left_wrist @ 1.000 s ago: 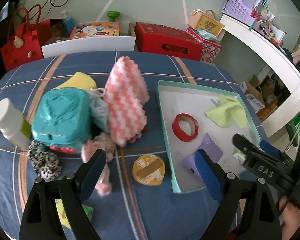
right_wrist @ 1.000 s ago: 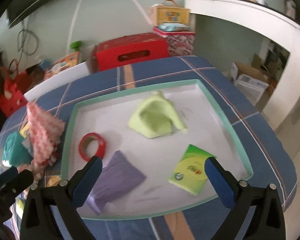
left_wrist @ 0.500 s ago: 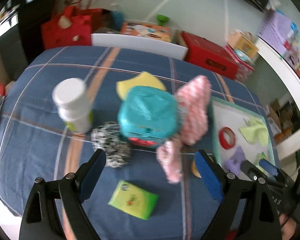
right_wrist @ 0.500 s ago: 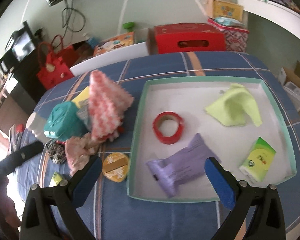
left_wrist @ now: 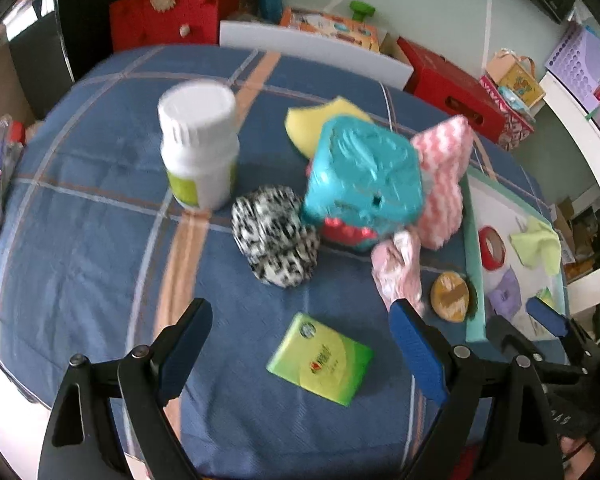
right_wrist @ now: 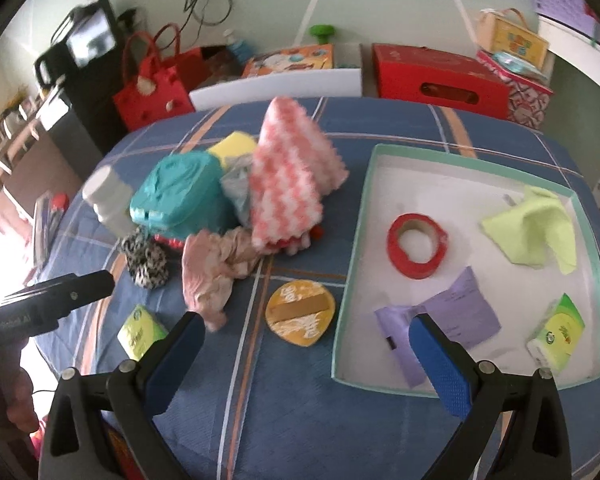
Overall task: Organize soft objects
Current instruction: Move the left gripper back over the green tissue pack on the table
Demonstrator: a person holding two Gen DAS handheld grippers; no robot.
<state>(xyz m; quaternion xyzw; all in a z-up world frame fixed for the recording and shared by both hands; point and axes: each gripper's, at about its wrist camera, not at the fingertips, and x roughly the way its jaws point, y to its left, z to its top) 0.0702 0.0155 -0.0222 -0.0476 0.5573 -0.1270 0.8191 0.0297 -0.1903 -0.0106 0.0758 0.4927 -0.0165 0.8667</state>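
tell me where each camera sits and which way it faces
Left wrist: on the left tongs, facing down at the green tissue pack and white bottle; the right tongs show at right.
Right wrist: on the right tongs, facing the tray; the left tongs show at left.
Shared: the teal pack.

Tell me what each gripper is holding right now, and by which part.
Nothing is held. The left gripper and the right gripper are both open, with only the tablecloth and loose items between their fingers.

We swung left tongs (left_wrist: 300, 332) leftward off tray (left_wrist: 473, 280); green tissue pack (left_wrist: 320, 364) now between blades. We pulled right tongs (right_wrist: 306, 344) back from tray toward pile.
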